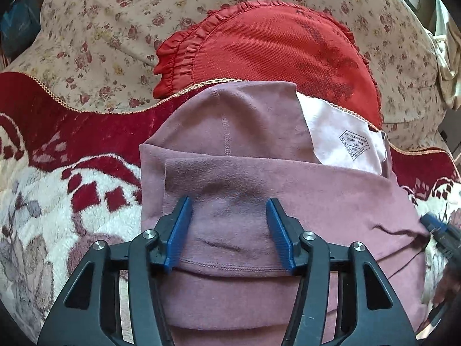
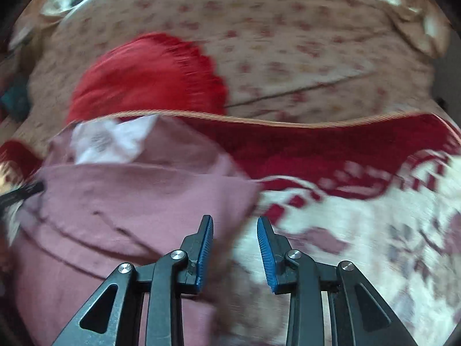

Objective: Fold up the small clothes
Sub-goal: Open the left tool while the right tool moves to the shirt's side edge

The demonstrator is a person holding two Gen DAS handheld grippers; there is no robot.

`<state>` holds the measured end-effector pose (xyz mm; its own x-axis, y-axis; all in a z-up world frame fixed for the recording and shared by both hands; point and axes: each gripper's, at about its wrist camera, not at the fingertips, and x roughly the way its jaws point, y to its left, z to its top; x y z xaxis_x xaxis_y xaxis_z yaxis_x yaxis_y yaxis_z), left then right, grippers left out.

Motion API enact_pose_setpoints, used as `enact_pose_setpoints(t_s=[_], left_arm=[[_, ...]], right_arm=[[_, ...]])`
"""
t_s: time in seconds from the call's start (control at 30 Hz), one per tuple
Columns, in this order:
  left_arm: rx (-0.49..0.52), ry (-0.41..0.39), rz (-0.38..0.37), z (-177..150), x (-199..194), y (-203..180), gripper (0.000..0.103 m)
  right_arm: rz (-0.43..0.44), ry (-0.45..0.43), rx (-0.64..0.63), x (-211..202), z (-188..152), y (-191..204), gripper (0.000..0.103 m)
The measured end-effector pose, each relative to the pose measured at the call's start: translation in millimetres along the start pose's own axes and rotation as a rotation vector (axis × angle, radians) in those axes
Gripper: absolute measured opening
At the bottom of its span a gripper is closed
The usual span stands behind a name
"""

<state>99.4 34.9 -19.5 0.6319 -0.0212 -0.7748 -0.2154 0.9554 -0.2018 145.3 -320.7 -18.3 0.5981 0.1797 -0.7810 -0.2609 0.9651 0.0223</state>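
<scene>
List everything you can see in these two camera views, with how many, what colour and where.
mauve garment: one, dusty pink, folded on the blanket, under the left gripper
label patch: one, white with dark print, at the garment's far right corner
red cushion: one, red with a frilled edge, behind the garment
blanket: one, dark red and cream pattern with a braided edge, under the garment
floral cover: one, beige with small roses, behind the blanket
left gripper: one, black with blue pads, open above the garment
right gripper: one, black with blue pads, open over the garment's right edge
</scene>
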Motion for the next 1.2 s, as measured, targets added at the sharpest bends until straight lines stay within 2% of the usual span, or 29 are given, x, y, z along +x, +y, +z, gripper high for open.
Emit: enact_pose_setpoints(t_s=[0.03, 0.07, 0.17, 0.3, 0.33, 0.43, 0.5, 0.57, 0.67, 0.73, 0.77, 0.87, 1.0, 1.2], left_arm=[[-0.018, -0.001, -0.013, 1, 0, 2, 0.055], [-0.035, -0.002, -0.024, 1, -1, 5, 0.055], [-0.081, 0.001, -0.053, 2, 0, 11, 0.055], [-0.09, -0.003, -0.058, 1, -1, 12, 0.056], [-0.096, -0.003, -0.06, 1, -1, 13, 0.056], [-0.129, -0.006, -0.081, 1, -2, 15, 0.059], [-0.165, -0.01, -0.109, 1, -2, 19, 0.062], [-0.184, -0.008, -0.12, 2, -1, 21, 0.062], [-0.194, -0.005, -0.126, 3, 0, 22, 0.063], [-0.193, -0.004, -0.129, 3, 1, 21, 0.066], [-0.19, -0.004, -0.128, 3, 2, 20, 0.068], [-0.174, 0.001, -0.131, 3, 4, 15, 0.079], [-0.133, 0.003, -0.089, 2, 7, 7, 0.08], [-0.15, -0.01, -0.101, 1, 6, 12, 0.08]], right_arm=[[-0.049, 0.084, -0.026, 16, -6, 4, 0.03], [-0.065, 0.123, -0.024, 24, -12, 4, 0.03], [-0.064, 0.1, -0.013, 19, -16, 2, 0.03], [-0.034, 0.075, 0.027, 15, -16, -6, 0.031], [-0.039, 0.041, 0.042, 8, -11, -9, 0.031], [-0.06, -0.152, 0.052, -19, 7, -7, 0.031], [-0.009, -0.192, 0.059, -23, 16, -7, 0.031], [0.054, -0.167, 0.061, -12, 25, -4, 0.031], [0.037, -0.083, 0.023, 18, 33, 0, 0.031], [0.03, 0.048, 0.038, 51, 31, -2, 0.031], [0.055, 0.07, 0.068, 62, 27, -6, 0.034], [0.089, 0.06, 0.1, 60, 30, -14, 0.037], [0.058, 0.058, 0.065, 60, 33, -10, 0.038], [0.08, 0.056, 0.08, 65, 29, -11, 0.038]])
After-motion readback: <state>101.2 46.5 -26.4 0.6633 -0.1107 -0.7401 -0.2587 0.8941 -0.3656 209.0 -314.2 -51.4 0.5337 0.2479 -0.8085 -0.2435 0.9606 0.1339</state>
